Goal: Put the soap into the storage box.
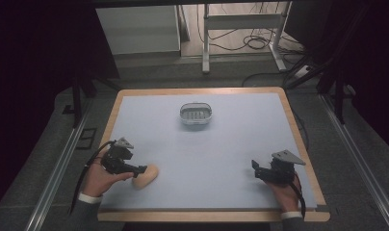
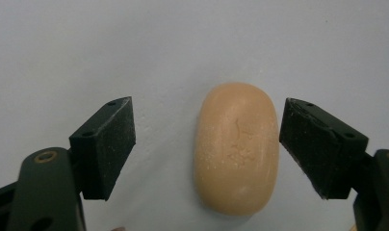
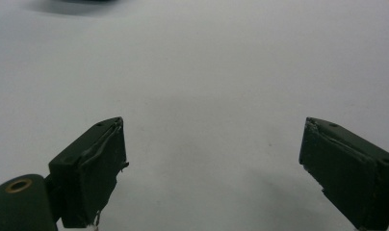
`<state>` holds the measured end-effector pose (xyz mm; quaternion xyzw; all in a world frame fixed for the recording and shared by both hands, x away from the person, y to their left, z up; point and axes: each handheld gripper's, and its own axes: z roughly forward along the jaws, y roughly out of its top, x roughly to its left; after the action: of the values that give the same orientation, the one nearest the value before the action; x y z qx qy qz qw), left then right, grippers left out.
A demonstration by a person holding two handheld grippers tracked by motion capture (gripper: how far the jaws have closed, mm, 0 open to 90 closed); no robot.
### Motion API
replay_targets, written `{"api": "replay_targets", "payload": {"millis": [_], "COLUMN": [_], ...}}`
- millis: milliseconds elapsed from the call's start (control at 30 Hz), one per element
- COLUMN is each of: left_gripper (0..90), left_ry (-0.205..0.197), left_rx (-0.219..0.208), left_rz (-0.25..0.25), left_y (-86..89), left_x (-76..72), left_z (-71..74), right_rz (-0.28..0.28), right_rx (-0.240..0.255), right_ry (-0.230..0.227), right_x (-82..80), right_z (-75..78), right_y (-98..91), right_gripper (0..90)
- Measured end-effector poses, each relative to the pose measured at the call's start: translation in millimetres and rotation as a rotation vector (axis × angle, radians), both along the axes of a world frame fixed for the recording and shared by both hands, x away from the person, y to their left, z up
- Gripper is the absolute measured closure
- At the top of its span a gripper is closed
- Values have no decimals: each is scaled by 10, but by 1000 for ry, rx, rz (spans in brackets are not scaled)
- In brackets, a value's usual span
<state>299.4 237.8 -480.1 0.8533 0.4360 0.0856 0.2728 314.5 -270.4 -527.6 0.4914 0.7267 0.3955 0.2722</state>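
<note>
A tan oval bar of soap (image 1: pixel 145 177) lies on the pale blue mat near the front left. My left gripper (image 1: pixel 139 170) is open around it; in the left gripper view the soap (image 2: pixel 237 147) lies between the jaws, close to the right-hand one, with a wide gap on the other side. My left gripper (image 2: pixel 206 139) is not pressing on the soap. A small metal soap dish (image 1: pixel 196 114) stands at the middle back of the mat. My right gripper (image 1: pixel 255 167) rests open near the front right, with only bare mat between its jaws (image 3: pixel 212 154).
The mat (image 1: pixel 221 149) covers a wooden-edged table (image 1: pixel 301 139). Dark floor, metal rails and a white desk frame (image 1: pixel 240 29) with cables lie beyond the far edge. A dark shape (image 3: pixel 82 4) shows at the top of the right gripper view.
</note>
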Motion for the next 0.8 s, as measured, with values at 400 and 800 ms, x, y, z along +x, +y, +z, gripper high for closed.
{"api": "replay_targets", "payload": {"millis": [400,800], "left_gripper": [200,196], "left_ry": [50,81], "left_rx": [33,63], "left_rz": [-23,-45], "left_y": [-123,-210], "left_x": [-30,-56], "left_z": [-196,-300], "right_rz": [-8,-11], "right_rx": [-2,-6], "right_ry": [4,3], "right_x": [2,1], "right_z": [0,0], "right_y": [2,6], "right_gripper": [94,94]}}
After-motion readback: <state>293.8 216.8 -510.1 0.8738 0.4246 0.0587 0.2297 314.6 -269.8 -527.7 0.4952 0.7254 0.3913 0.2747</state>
